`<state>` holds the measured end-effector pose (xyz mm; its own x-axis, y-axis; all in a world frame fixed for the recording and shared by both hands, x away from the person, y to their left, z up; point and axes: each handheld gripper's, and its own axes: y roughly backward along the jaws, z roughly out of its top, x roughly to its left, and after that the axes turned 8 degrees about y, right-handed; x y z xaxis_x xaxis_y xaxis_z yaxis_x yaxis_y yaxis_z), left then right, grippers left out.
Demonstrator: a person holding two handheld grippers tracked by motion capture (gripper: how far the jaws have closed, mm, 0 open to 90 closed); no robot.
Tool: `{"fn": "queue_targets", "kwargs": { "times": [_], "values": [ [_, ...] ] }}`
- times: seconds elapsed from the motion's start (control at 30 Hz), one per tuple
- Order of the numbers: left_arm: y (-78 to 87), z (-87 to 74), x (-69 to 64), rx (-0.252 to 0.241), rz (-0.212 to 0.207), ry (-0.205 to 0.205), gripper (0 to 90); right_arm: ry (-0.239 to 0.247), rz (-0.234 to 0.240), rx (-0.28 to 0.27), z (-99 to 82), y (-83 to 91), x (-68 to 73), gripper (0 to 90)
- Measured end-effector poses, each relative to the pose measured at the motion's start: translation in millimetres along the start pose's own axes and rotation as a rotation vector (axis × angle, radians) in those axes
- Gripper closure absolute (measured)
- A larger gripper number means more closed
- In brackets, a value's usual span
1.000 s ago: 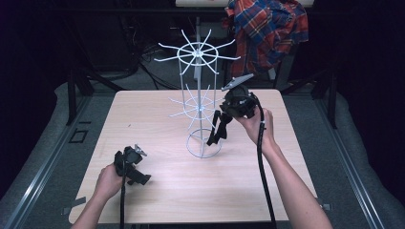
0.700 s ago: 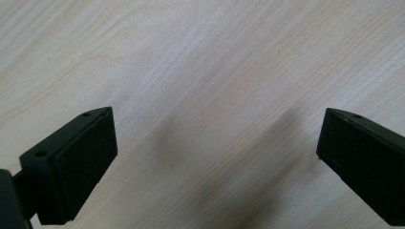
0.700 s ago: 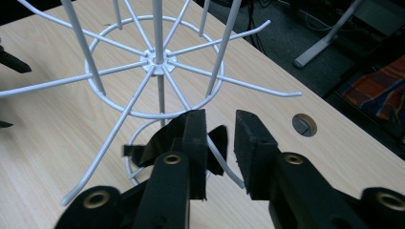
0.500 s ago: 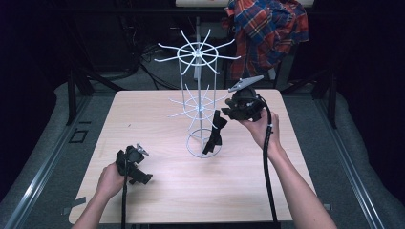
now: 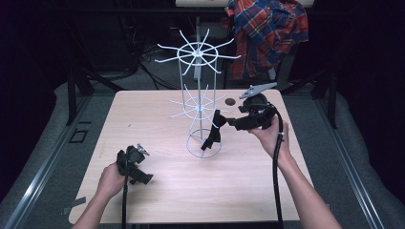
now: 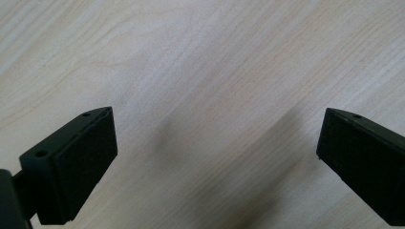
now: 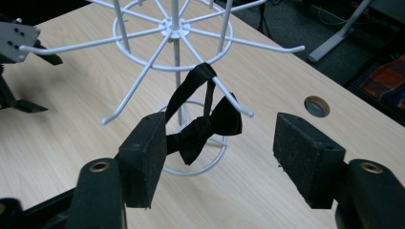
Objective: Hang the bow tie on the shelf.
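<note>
While the black bow tie (image 7: 205, 126) hung by its strap from a lower prong of the white wire rack (image 5: 198, 107), long axis approx. vertical, the right gripper (image 7: 215, 160) was held just beside it, jaws wide, nothing gripped; the left gripper (image 5: 133, 164) was seen well apart, also wide.

L claw (image 5: 143, 177) open, low | R claw (image 5: 228, 123) open, raised

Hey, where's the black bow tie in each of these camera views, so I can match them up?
High view: the black bow tie hangs at centre, from a lower arm of the white wire rack.
Left gripper view: not in it, just wooden tabletop.
Right gripper view: centre, the bow tie hangs beyond the open jaws.
Shared landmark: the rack's base ring.
</note>
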<state>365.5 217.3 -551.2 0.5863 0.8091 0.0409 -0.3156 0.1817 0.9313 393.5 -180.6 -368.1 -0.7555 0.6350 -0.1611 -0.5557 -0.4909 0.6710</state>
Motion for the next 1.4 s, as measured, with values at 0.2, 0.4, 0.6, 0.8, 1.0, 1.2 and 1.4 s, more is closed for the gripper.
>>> {"fn": "queue_targets", "kwargs": {
  "times": [0.2, 0.4, 0.6, 0.8, 1.0, 1.2, 1.4],
  "values": [
    [-0.4, -0.7, 0.0, -0.006, 0.003, 0.001, 0.1, 0.002, 0.017, 0.011, -9.5, 7.4, 3.3, 26.5],
    [-0.2, 0.2, -0.3, 0.0, 0.0, -0.001, 0.1, 0.013, 0.007, 0.025, -20.2, 16.3, 6.6, 22.3],
    [-0.5, 0.4, -0.4, 0.002, 0.005, -0.007, 0.1, 0.018, 0.004, 0.032, -34.7, 24.7, 10.9, 17.3],
    [-1.5, 0.7, -1.1, 0.006, 0.006, -0.006, 0.1, 0.014, -0.005, 0.05, -51.0, 29.1, 15.3, 15.1],
    [-1.7, 0.7, -1.4, 0.01, 0.007, -0.006, 0.1, -0.006, -0.005, 0.072, -71.1, 30.6, 18.8, 14.2],
    [-1.8, 0.8, -1.5, 0.012, 0.01, -0.009, 0.1, -0.008, -0.007, 0.1, -91.1, 30.0, 21.4, 14.2],
    [-3.2, 0.4, -1.6, 0.016, 0.013, -0.011, 0.1, -0.022, -0.003, 0.135, -109.6, 27.0, 20.8, 13.0]
  ]
}}
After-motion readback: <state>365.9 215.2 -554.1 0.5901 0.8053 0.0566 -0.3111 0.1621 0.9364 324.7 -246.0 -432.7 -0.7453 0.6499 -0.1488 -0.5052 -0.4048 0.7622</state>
